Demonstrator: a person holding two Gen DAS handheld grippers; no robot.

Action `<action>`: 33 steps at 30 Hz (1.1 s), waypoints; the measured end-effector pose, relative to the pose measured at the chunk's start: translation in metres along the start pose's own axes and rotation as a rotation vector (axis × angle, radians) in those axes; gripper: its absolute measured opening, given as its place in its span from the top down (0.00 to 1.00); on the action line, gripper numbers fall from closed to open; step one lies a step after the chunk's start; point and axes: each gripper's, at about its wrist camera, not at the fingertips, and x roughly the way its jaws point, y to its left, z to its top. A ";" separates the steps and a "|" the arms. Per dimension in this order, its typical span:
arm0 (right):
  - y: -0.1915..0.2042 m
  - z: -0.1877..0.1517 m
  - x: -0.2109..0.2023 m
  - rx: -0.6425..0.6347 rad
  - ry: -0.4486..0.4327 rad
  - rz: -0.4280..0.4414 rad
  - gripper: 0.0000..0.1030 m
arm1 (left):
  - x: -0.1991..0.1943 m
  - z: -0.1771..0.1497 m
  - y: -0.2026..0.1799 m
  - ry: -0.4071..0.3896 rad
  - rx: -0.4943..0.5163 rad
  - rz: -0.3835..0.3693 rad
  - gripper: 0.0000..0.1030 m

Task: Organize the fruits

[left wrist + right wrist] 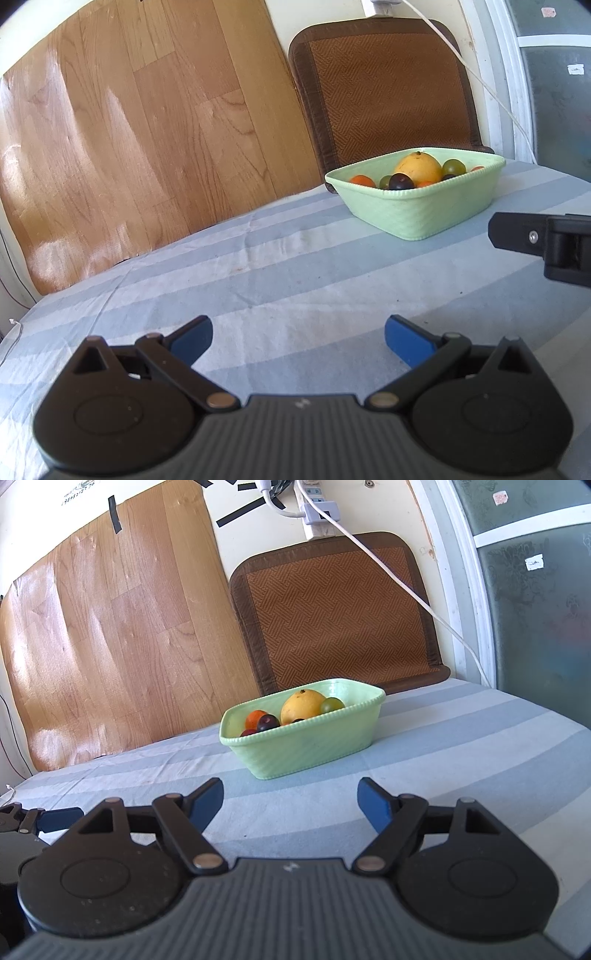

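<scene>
The fruits (301, 710) sit in the green bowl (306, 749) — far ahead, nearer the right gripper (290, 799); both it and the left gripper (298, 338) gape apart, holding nothing.

The left hand-held gripper (298, 339), black with blue finger pads (405, 341), is held level with its jaws spread wide and nothing between them. The right hand-held gripper (290, 801), just beside it on the right, is equally wide and holds nothing.

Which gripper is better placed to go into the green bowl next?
Probably right. The green bowl sits almost straight ahead of the open right gripper; from the open left gripper it lies off to the right.
</scene>
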 end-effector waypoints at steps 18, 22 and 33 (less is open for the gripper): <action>0.001 -0.001 -0.001 0.005 -0.005 -0.007 0.20 | -0.002 -0.001 0.000 -0.006 -0.009 0.001 0.00; 0.000 0.000 -0.001 0.005 -0.006 -0.006 0.20 | -0.002 -0.001 0.000 -0.006 -0.010 0.001 0.00; 0.000 0.000 -0.001 0.006 -0.007 -0.007 0.19 | -0.002 -0.001 0.000 -0.006 -0.010 0.002 0.00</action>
